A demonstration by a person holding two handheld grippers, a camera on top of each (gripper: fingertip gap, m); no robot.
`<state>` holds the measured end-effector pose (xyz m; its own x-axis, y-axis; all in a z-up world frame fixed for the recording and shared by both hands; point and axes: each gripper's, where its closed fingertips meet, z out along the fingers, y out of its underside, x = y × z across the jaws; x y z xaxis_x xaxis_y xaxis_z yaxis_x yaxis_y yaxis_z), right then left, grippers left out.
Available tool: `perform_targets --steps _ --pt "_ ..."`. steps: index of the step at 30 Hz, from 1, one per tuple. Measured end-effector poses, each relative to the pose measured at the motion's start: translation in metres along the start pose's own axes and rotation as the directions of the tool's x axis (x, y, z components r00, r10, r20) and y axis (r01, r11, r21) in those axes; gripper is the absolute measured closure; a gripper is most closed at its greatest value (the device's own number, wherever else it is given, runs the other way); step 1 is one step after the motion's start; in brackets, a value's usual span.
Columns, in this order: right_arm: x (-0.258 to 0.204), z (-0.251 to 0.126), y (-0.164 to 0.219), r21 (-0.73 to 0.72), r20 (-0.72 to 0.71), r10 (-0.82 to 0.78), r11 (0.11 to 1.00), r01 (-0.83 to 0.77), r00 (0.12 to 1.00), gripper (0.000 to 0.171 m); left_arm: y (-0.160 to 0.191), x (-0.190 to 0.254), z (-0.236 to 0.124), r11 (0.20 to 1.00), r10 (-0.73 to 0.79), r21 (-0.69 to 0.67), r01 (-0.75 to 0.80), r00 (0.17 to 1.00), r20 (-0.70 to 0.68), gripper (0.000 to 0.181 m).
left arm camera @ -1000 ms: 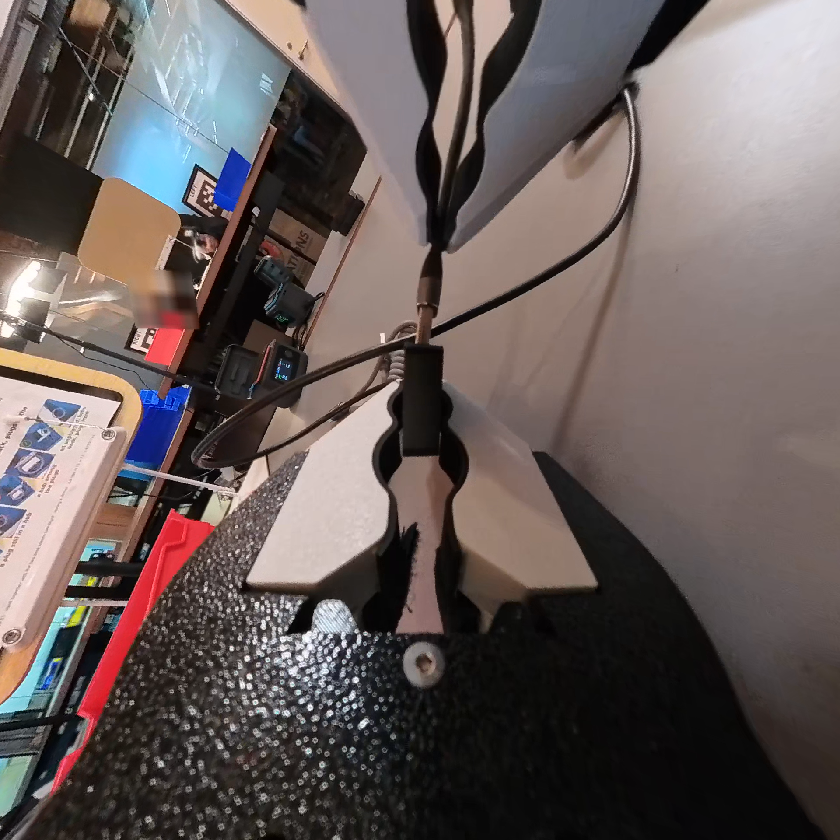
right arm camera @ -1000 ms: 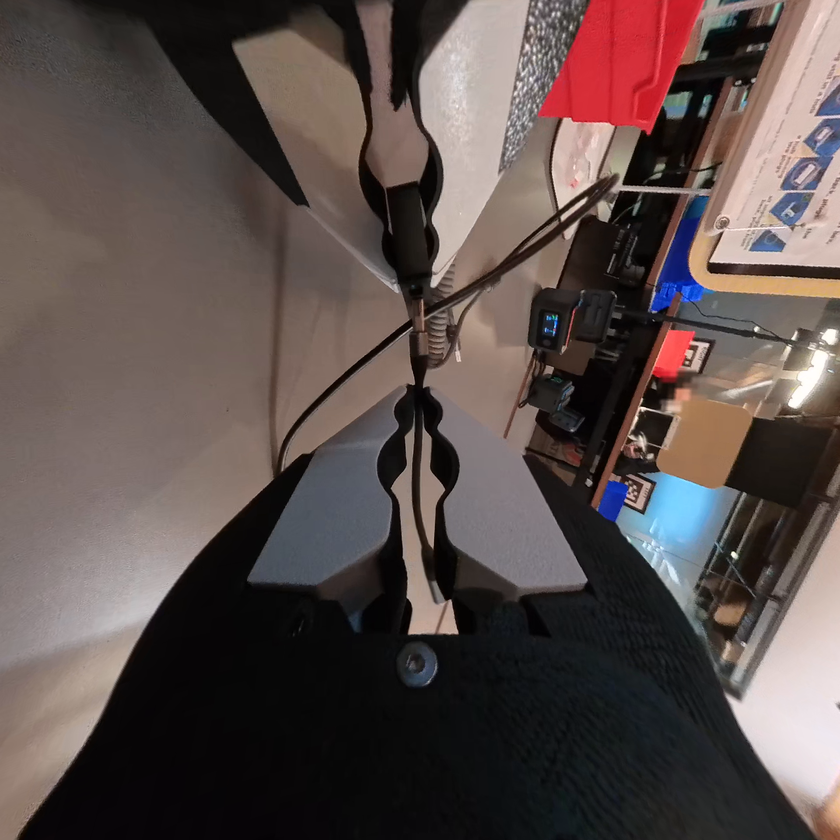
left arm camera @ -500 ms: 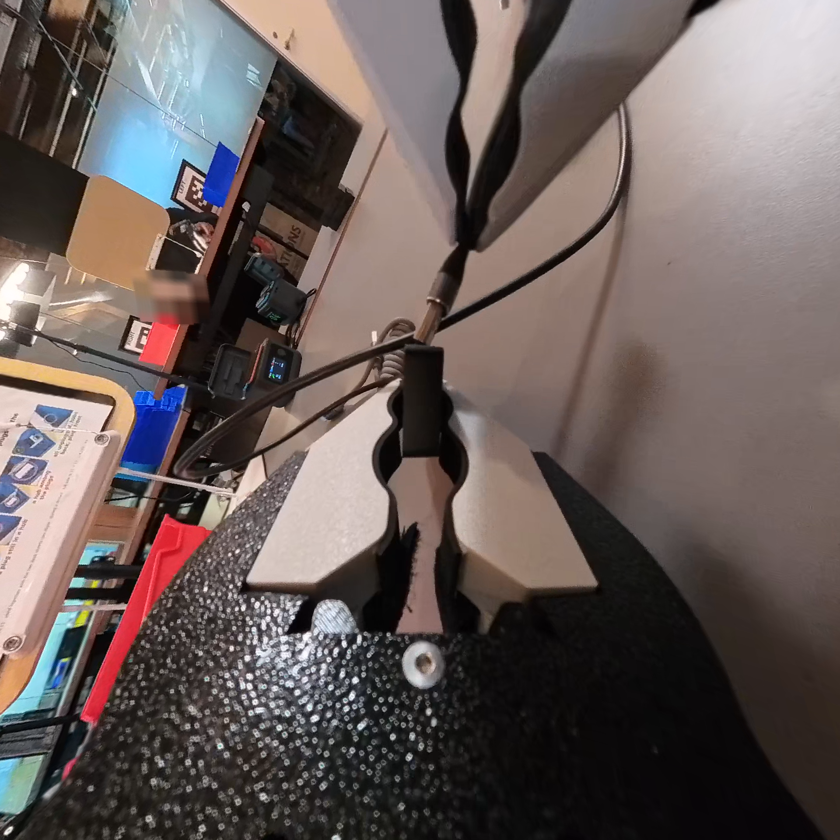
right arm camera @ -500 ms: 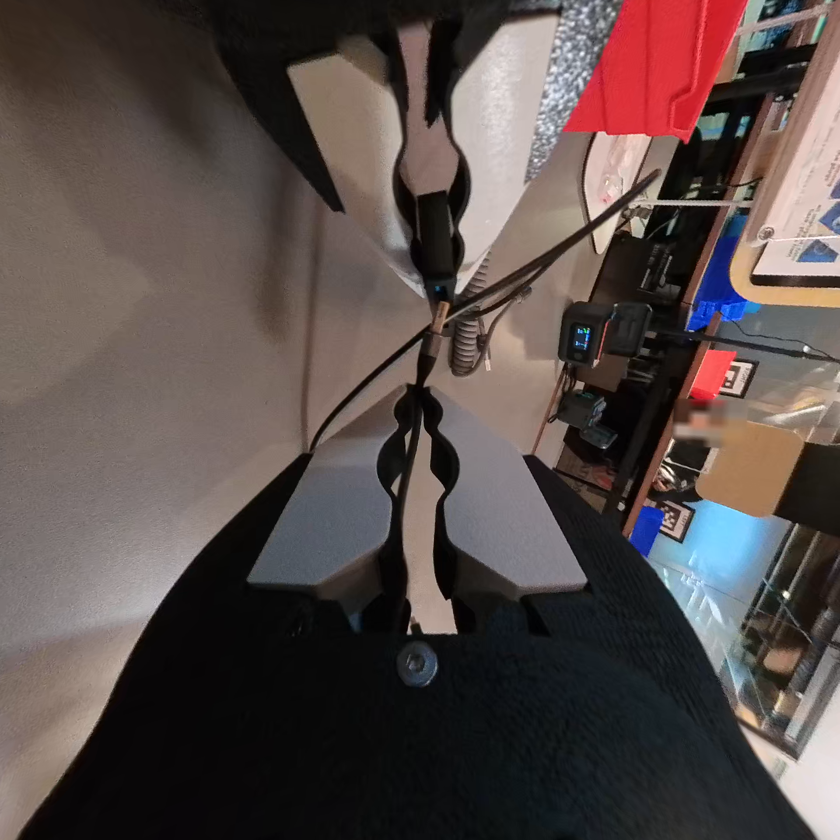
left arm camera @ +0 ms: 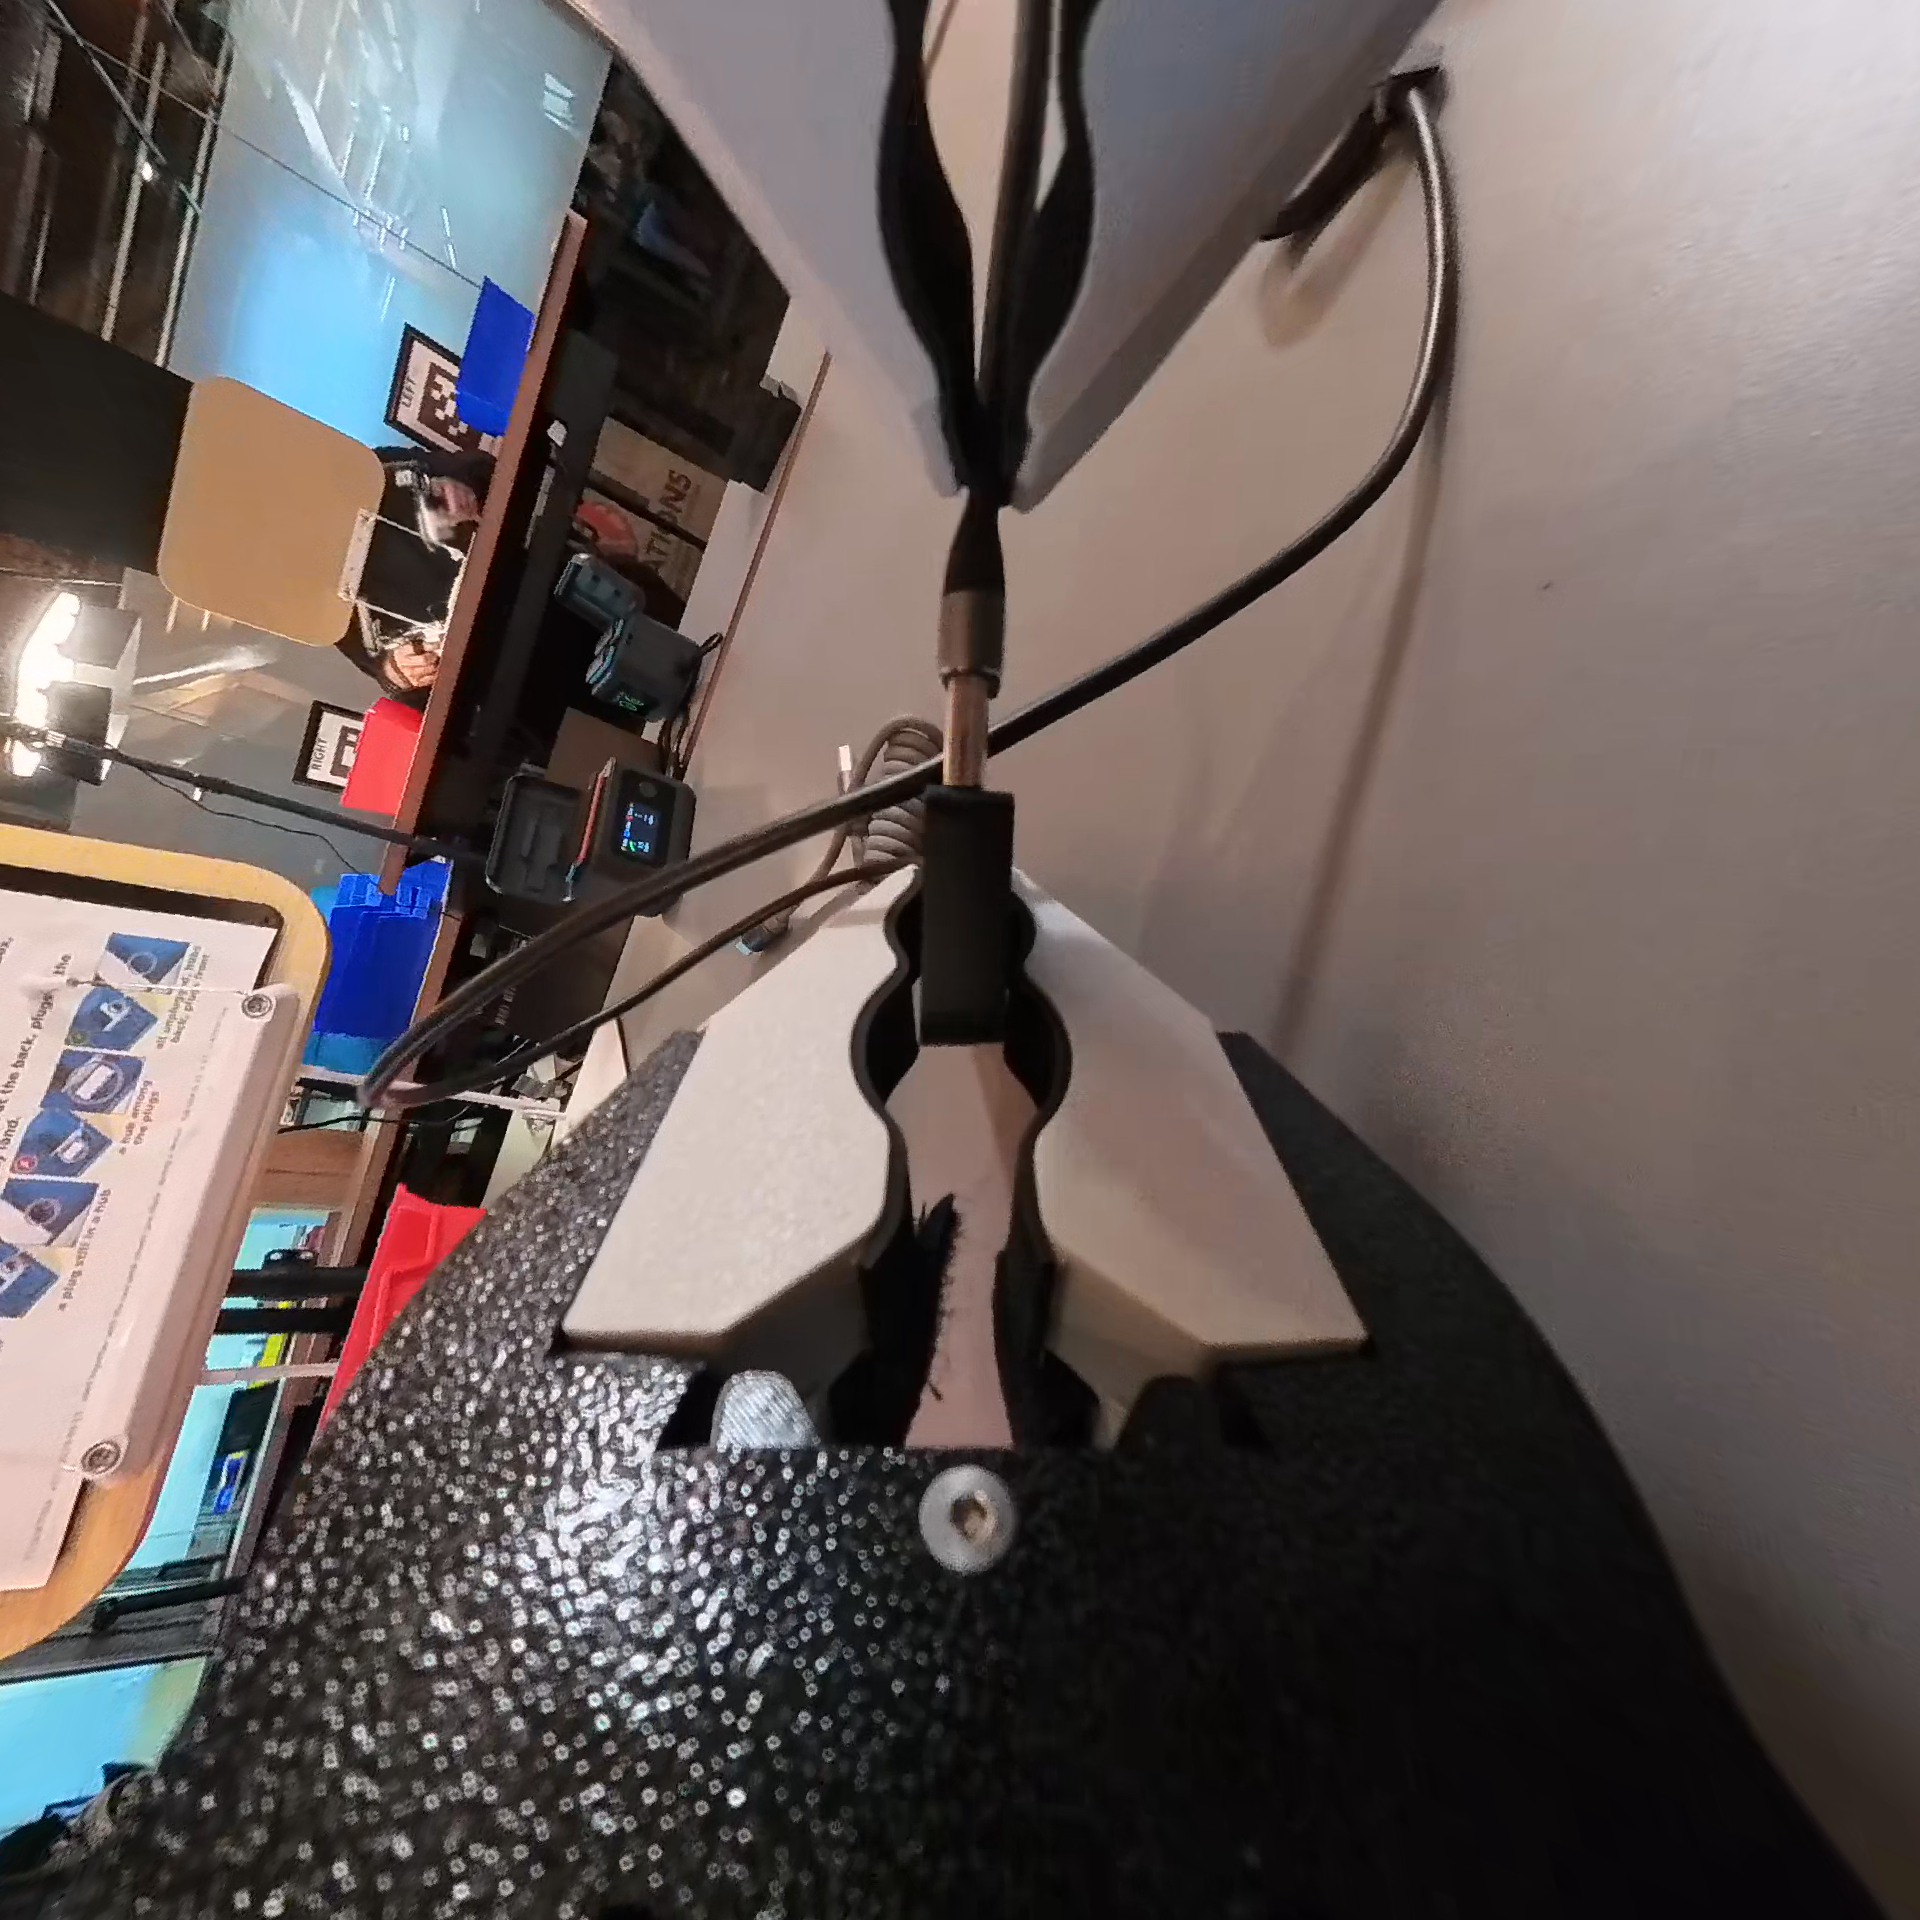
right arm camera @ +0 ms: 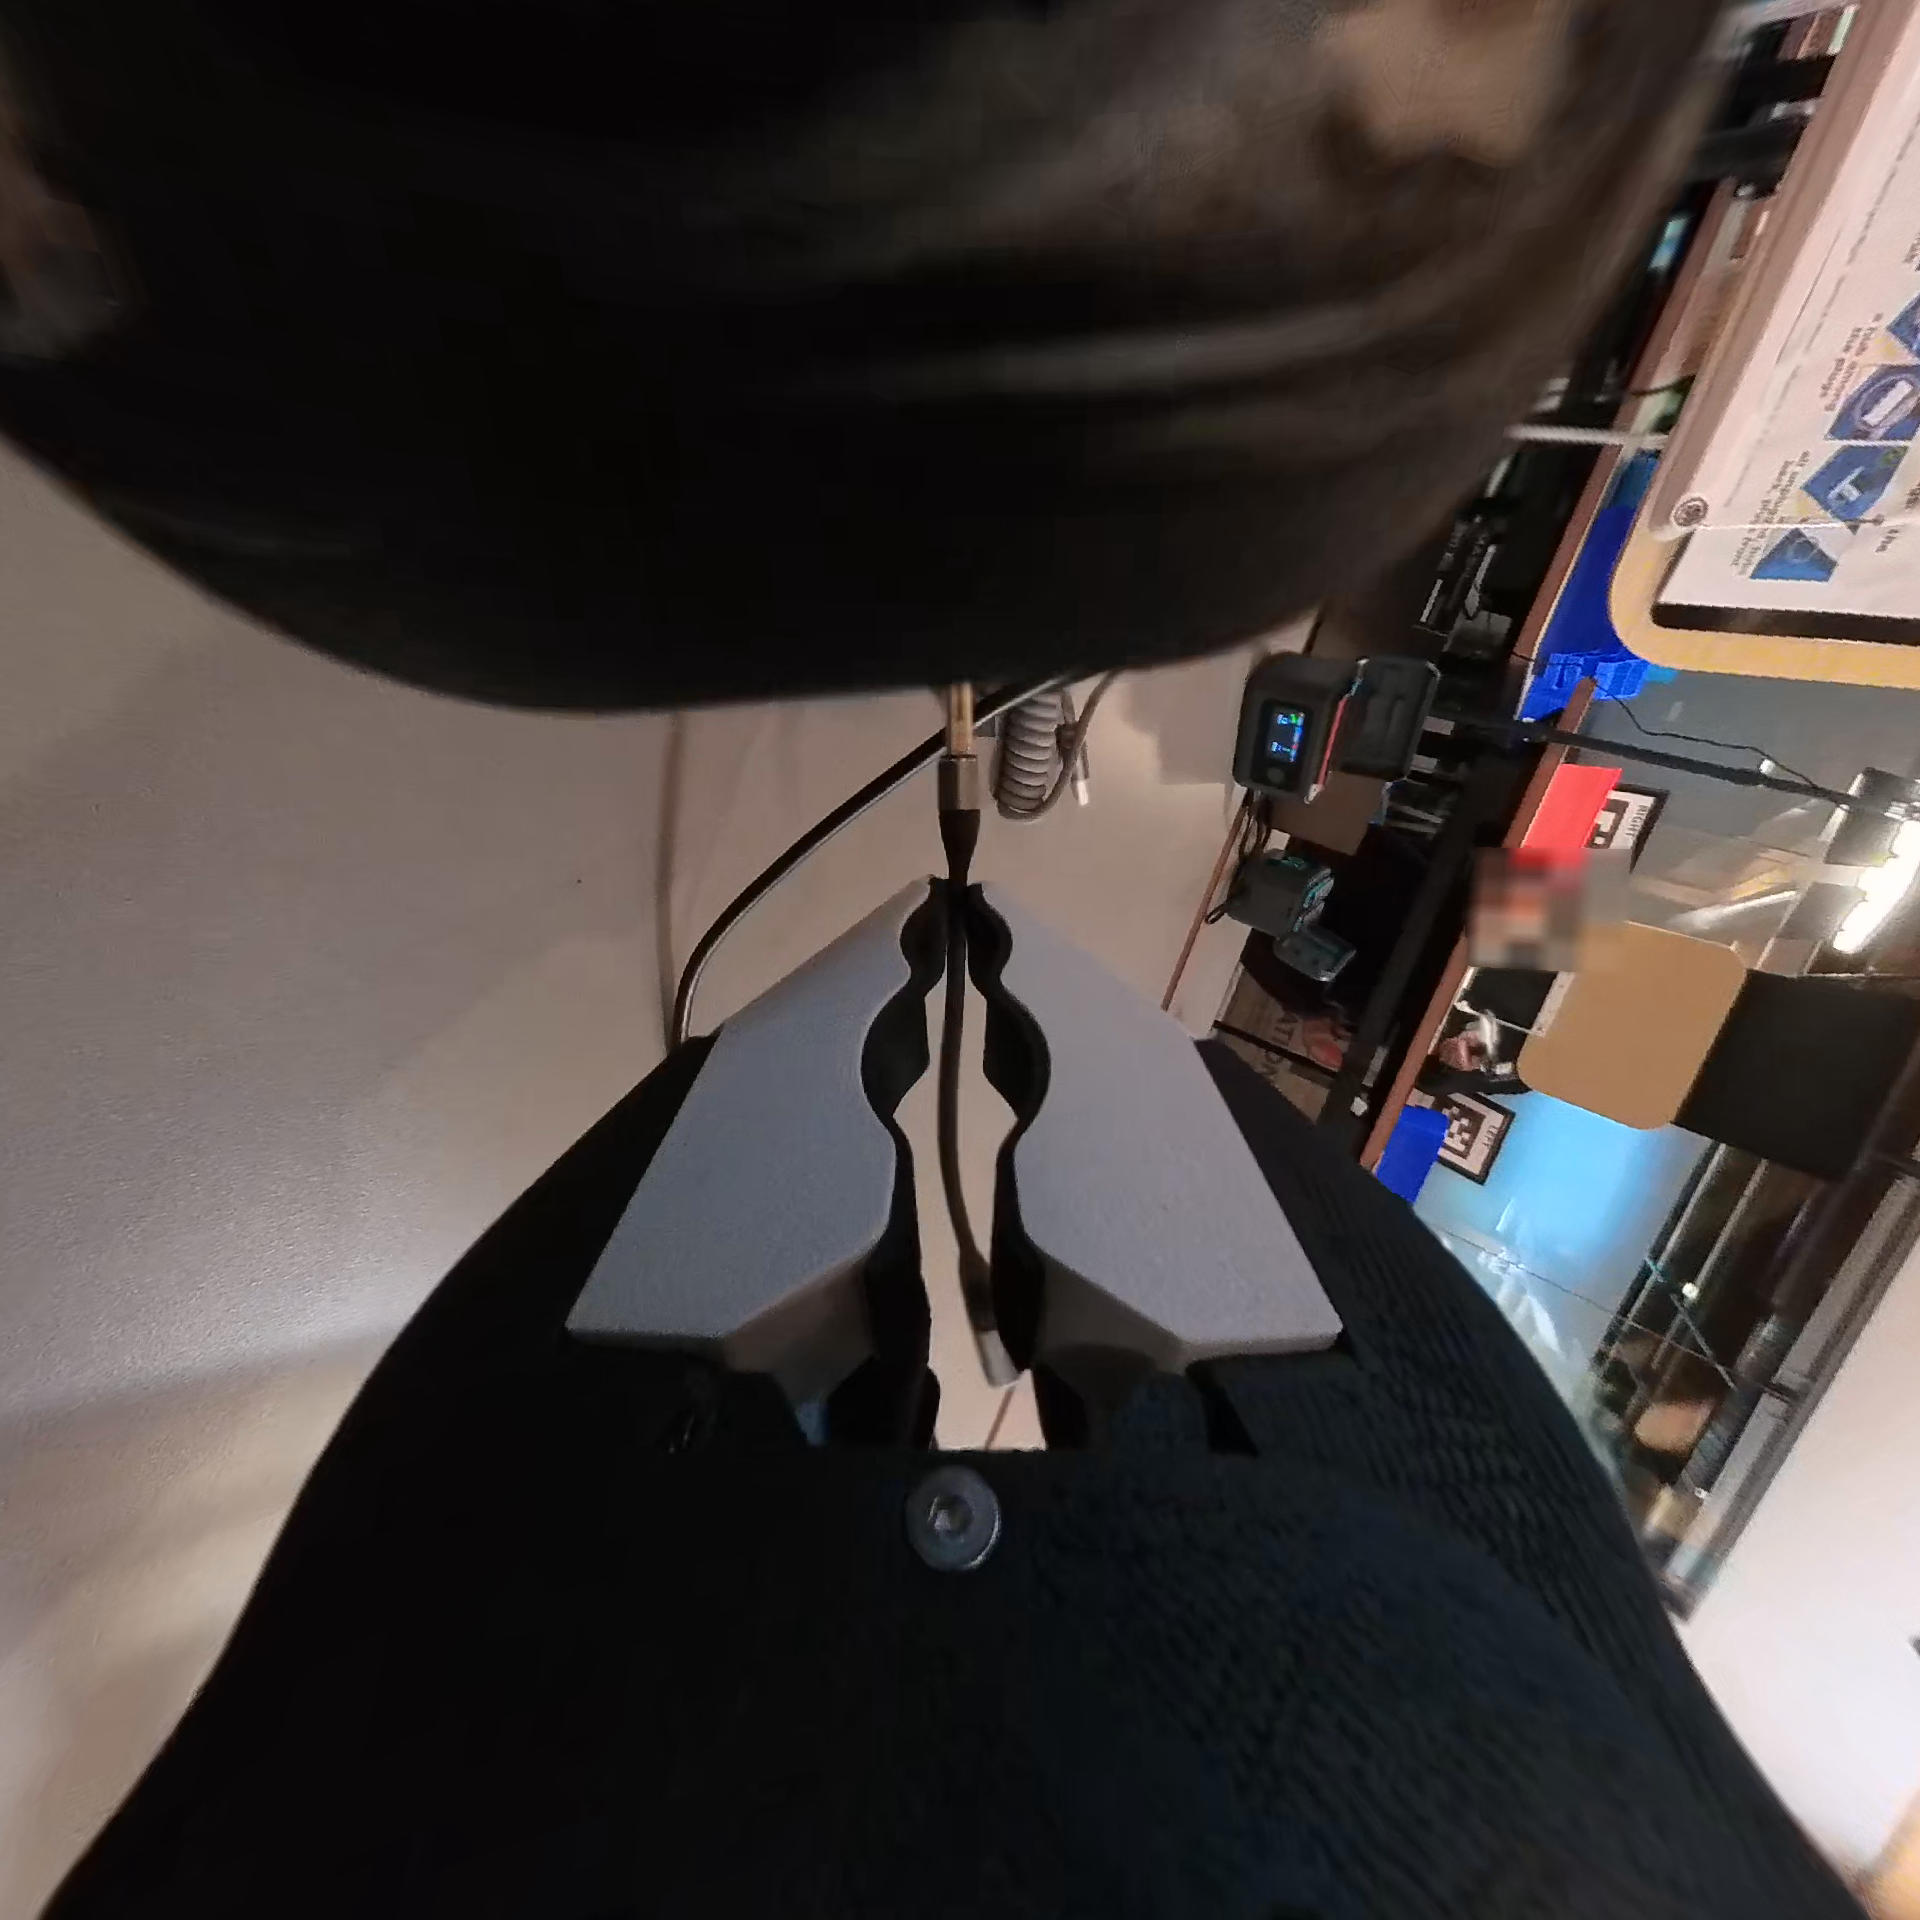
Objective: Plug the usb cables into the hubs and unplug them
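Matte beige tabletop [left arm camera: 1662, 831]; left hand-held gripper [left arm camera: 961, 894] clamps boxy black hub [left arm camera: 964, 914], right hand-held gripper [right arm camera: 954, 894] pinches thin cable [right arm camera: 948, 1039].

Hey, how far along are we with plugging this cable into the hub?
Done: the left gripper is shut on the black hub, and the right gripper is shut on the usb cable. In hand: the plug meets the hub's end; whether it is fully seated is unclear. Left: unplugging, and any other cables.
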<state>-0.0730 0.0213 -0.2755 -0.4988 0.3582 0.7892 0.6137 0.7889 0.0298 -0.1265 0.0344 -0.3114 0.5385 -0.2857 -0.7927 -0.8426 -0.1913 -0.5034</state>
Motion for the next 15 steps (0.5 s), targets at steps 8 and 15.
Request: perform_targets --steps 8,15 --pt "-0.0025 -0.0020 -0.0031 -0.002 -0.019 -0.038 0.999 0.038 0.999 0.170 0.0040 0.0023 0.0029 1.000 -0.003 -0.022 0.002 1.000 -0.017 0.172" --pt "-0.0022 0.0004 -0.0001 -0.047 -0.026 -0.034 0.998 0.033 0.999 0.171 0.0040 0.0033 0.0045 0.999 0.013 -0.030 -0.013 1.000 -0.014 0.172"
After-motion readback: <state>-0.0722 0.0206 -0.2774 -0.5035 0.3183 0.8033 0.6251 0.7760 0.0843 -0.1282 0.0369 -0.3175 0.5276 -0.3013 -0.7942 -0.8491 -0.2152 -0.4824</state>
